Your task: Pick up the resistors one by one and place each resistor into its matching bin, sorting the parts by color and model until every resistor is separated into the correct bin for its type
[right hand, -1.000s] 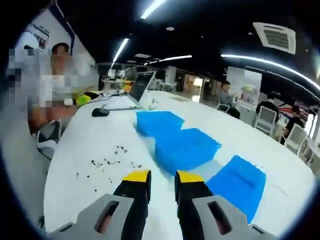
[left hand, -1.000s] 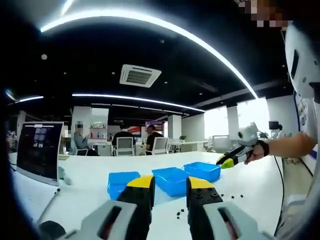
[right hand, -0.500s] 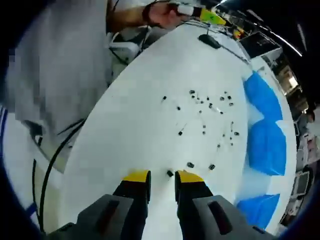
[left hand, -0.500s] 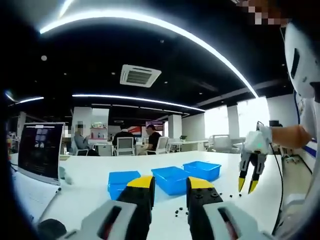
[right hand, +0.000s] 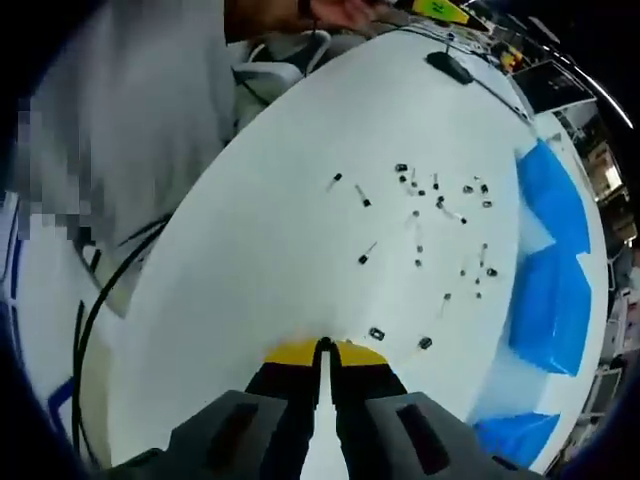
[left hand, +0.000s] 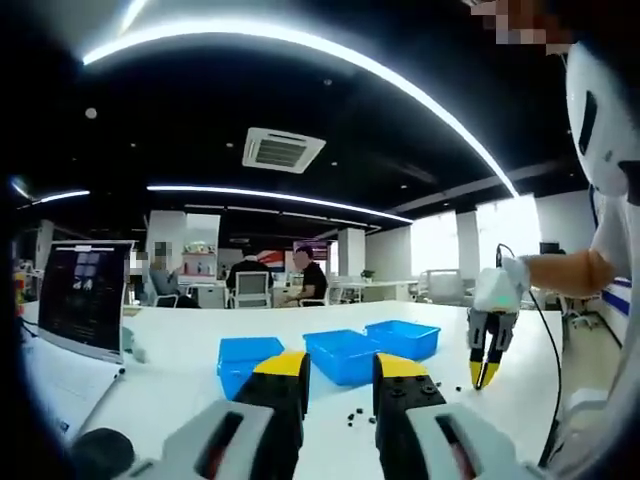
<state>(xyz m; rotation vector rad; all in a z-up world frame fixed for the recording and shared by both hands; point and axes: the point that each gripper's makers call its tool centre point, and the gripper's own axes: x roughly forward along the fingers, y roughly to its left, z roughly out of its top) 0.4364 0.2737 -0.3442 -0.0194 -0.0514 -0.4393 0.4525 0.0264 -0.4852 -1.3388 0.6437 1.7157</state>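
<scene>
Right gripper (right hand: 323, 350) jaws pressed together on white table (right hand: 260, 250), whether gripping a part unclear, scattered resistors (right hand: 430, 215) at 1 o'clock, blue bins (right hand: 552, 290) at 3 o'clock, left gripper (left hand: 340, 372) jaws apart, holding nothing

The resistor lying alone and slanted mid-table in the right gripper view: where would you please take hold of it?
Take the resistor by its dark body, not the thin lead, from above with fingers across its length; it lies flat on the table, clear of neighbours.
</scene>
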